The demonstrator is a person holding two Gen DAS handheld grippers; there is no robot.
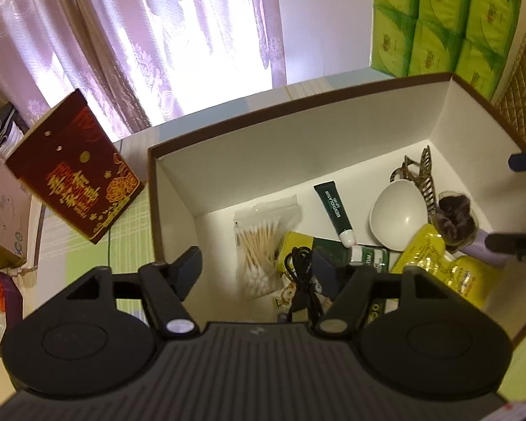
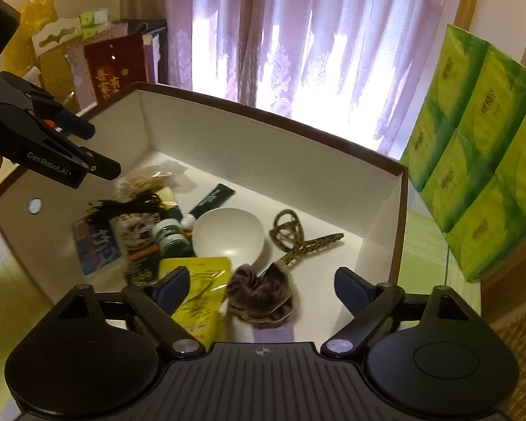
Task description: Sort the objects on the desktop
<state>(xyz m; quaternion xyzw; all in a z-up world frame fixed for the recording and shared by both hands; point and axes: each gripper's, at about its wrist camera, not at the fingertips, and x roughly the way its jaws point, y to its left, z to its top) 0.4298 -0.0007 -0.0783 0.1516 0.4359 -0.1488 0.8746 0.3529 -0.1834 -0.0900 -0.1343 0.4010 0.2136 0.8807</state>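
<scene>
In the left wrist view, the left gripper (image 1: 259, 266) sits at lower centre with its fingers spread wide and nothing between the pads. Ahead, the white-lined box (image 1: 298, 140) holds a bag of cotton swabs (image 1: 259, 242), a green tube (image 1: 335, 210), a white bowl (image 1: 398, 217), a hair claw (image 1: 422, 172) and a yellow packet (image 1: 435, 266). A red box (image 1: 77, 172) stands at left.

In the right wrist view, the right gripper (image 2: 263, 287) is wide apart, gripping nothing; a brown scrunchie (image 2: 259, 294) lies between the fingers, untouched. Green tissue packs (image 2: 480, 154) fill the right edge.
</scene>
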